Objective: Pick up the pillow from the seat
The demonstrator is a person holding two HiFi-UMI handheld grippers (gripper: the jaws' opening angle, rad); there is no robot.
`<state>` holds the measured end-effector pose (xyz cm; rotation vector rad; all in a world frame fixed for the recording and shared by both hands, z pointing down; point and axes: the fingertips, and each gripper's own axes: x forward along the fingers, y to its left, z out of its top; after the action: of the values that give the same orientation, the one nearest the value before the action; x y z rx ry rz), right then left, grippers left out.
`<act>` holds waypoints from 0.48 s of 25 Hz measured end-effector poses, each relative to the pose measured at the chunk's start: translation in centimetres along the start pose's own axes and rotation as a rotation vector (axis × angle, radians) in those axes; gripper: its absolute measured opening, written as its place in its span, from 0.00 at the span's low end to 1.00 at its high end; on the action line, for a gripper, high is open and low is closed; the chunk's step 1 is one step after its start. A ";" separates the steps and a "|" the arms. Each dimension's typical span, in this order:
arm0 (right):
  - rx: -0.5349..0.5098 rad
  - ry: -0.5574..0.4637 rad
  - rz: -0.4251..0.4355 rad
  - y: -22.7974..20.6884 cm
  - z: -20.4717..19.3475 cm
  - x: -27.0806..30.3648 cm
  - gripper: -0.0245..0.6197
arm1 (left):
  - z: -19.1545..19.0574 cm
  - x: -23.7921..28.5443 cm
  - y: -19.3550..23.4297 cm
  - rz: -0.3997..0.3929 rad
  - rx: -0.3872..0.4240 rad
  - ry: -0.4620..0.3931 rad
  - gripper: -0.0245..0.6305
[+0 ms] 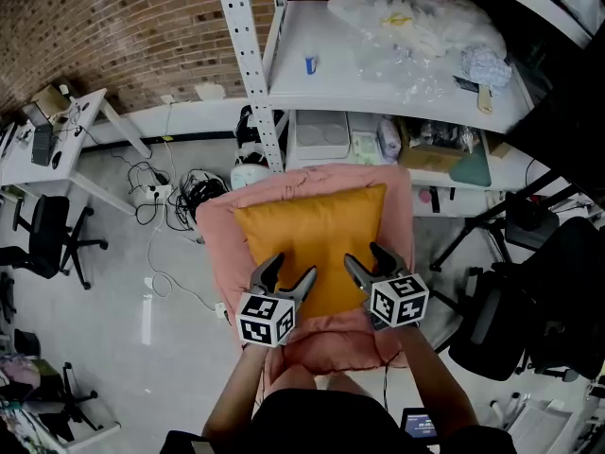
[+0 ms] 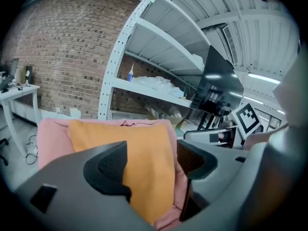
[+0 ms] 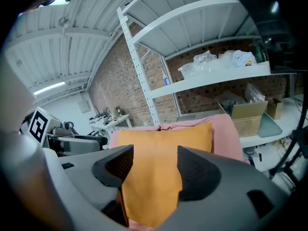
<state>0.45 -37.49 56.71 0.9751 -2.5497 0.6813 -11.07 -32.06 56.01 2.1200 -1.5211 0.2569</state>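
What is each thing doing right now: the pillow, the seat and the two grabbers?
pillow, lying flat on the seat, not lifted.
seat, covered in pink cloth.
left gripper, open, jaws apart over the pillow's near edge.
right gripper, open, jaws apart there too.

Head camera looks steeply down; cameras on left hand-held gripper (image 1: 292,267) and right hand-held gripper (image 1: 363,255) face forward, sharing the near pillow (image 1: 312,227) ahead.
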 end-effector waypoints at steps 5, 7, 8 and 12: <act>0.003 0.000 -0.025 -0.8 -1.2 1.1 0.51 | -1.2 0.4 1.1 0.034 -0.022 0.000 0.59; 0.002 -0.002 -0.032 -1.0 -1.7 1.4 0.53 | -1.7 0.6 1.5 0.041 -0.030 0.001 0.61; 0.004 -0.006 -0.036 -1.2 -1.8 1.5 0.54 | -1.8 0.7 1.7 0.044 -0.034 0.000 0.62; 0.005 -0.019 -0.050 -1.6 -2.6 1.8 0.60 | -2.2 0.9 2.2 0.050 -0.051 -0.027 0.67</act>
<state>0.60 -38.08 60.18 1.0482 -2.5325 0.6684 -12.43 -32.18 58.92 2.0560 -1.5810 0.2056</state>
